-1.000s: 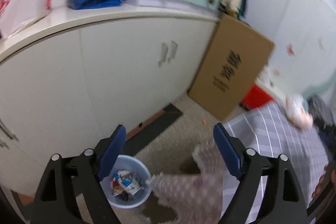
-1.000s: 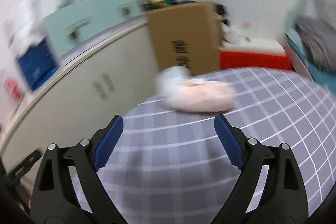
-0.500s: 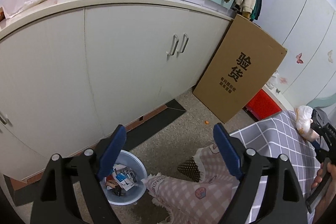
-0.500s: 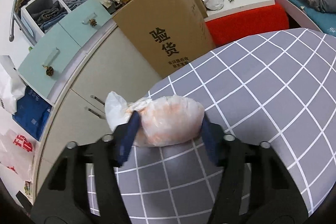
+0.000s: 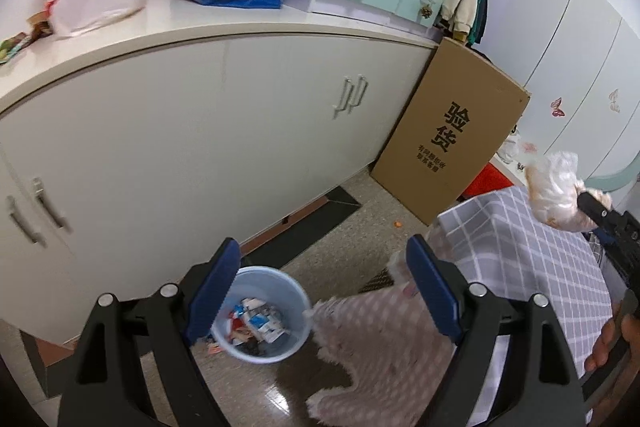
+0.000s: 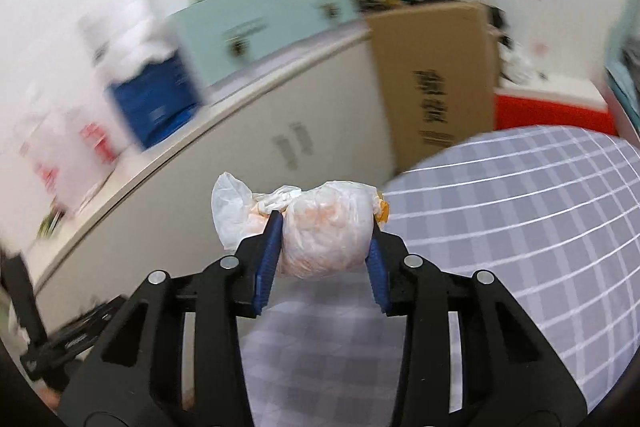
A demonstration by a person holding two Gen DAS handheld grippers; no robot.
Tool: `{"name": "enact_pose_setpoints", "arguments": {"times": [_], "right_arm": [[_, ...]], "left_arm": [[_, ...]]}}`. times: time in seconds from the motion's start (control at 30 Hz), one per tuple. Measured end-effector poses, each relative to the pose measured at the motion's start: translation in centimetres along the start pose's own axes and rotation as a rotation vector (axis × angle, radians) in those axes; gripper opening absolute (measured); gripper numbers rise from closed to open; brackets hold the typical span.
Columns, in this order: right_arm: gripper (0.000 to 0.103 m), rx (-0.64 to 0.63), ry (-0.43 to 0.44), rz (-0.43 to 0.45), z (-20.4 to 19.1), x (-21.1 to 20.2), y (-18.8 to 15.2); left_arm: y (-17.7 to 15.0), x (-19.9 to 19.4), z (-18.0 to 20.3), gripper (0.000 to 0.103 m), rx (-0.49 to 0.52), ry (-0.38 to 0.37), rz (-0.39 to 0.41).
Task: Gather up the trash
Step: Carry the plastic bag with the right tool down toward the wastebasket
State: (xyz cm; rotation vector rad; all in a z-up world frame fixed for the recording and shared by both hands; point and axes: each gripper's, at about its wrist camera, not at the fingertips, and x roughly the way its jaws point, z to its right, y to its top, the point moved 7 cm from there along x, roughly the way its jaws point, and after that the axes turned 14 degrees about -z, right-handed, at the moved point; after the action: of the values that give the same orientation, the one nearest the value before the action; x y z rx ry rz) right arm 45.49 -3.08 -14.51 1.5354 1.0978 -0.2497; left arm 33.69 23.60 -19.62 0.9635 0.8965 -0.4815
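A tied clear plastic bag point(image 6: 324, 231) with orange scraps inside sits between the blue pads of my right gripper point(image 6: 325, 223). The jaws are closing and the pads press on both its sides, holding it above the grey checked cloth point(image 6: 520, 211). The left wrist view shows the same bag point(image 5: 554, 187) raised at the far right. My left gripper point(image 5: 324, 247) stands open and holds nothing. It hangs over the floor above a light blue bin point(image 5: 298, 291) that contains several wrappers.
White cabinets point(image 5: 200, 131) with a cluttered counter run along the back. A tall cardboard box point(image 5: 452, 143) leans at their end. A pink checked rug point(image 5: 380, 351) lies beside the bin. A hand point(image 5: 608, 343) shows at the right edge.
My right gripper went from open and short of the bag to closed around it, and has lifted it off the checked cloth. The left view has shifted, with the bin now more central.
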Motion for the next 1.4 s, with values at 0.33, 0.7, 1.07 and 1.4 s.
{"name": "enact_pose_setpoints", "arguments": {"times": [0.33,0.7,1.07,1.4], "right_arm": [[0.039,-0.252,0.042,-0.175,-15.4,5.2,-14.5],[0.039,-0.111,-0.008,-0.569,-12.9,22.5,-33.5],[0.039,0.485,-0.028,-0.896,-1.4,38.0,-49.3],[0.039,0.898,-0.034,-1.016,3.6,45.8,-59.7]], "left_arm": [[-8.1,-0.2,-8.4,0.086,-0.034,0.071,-0.075],[-21.1,19.0,-20.7,0.087,-0.173,0.116,-0.385],[-35.3,37.7,-30.2,0.087,-0.474,0.183,-0.666],[-37.6,46.7,-31.8,0.087,-0.459,0.194,-0.705]]}}
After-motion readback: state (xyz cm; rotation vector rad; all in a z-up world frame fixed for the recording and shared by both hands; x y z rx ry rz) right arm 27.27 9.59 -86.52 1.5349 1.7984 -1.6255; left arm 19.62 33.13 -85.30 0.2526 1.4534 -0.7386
